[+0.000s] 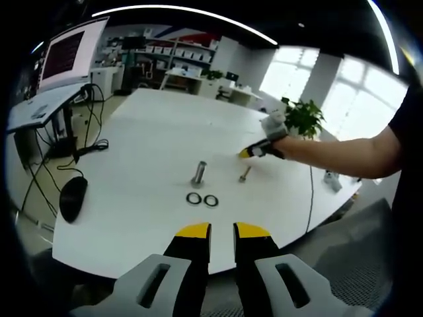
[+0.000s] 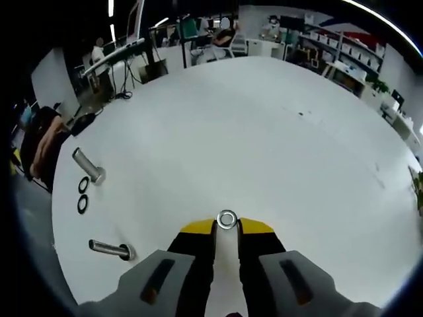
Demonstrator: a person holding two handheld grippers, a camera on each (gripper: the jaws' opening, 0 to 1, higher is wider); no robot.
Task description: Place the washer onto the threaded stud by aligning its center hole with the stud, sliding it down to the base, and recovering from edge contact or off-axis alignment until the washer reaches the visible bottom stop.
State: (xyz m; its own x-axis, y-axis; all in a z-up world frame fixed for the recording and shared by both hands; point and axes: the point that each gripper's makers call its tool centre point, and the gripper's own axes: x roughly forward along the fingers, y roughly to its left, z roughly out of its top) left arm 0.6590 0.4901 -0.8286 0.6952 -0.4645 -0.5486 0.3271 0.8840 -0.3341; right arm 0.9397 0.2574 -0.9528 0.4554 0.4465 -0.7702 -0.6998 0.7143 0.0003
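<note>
A silver threaded stud [image 1: 199,173] stands upright on its base in the middle of the white table [image 1: 152,132]. Two dark washers [image 1: 193,198] [image 1: 211,200] lie flat just in front of it, and a second bolt [image 1: 244,174] lies on its side to the right. My left gripper [image 1: 223,231] hovers at the table's near edge, narrowly open with nothing between its jaws. My right gripper [image 2: 227,226] is shut on a silver washer [image 2: 227,219] at its tips, over bare table. From there the stud [image 2: 88,166], the dark washers [image 2: 82,194] and the lying bolt [image 2: 109,249] are far left. The right gripper [image 1: 254,152] hangs beyond the lying bolt.
A black mouse [image 1: 73,197] and cables lie at the table's left edge, beside a desk with a monitor [image 1: 66,53]. The person's arm [image 1: 344,155] reaches in from the right. A potted plant [image 1: 304,117] stands behind it. A cable [image 1: 310,198] crosses the table's right side.
</note>
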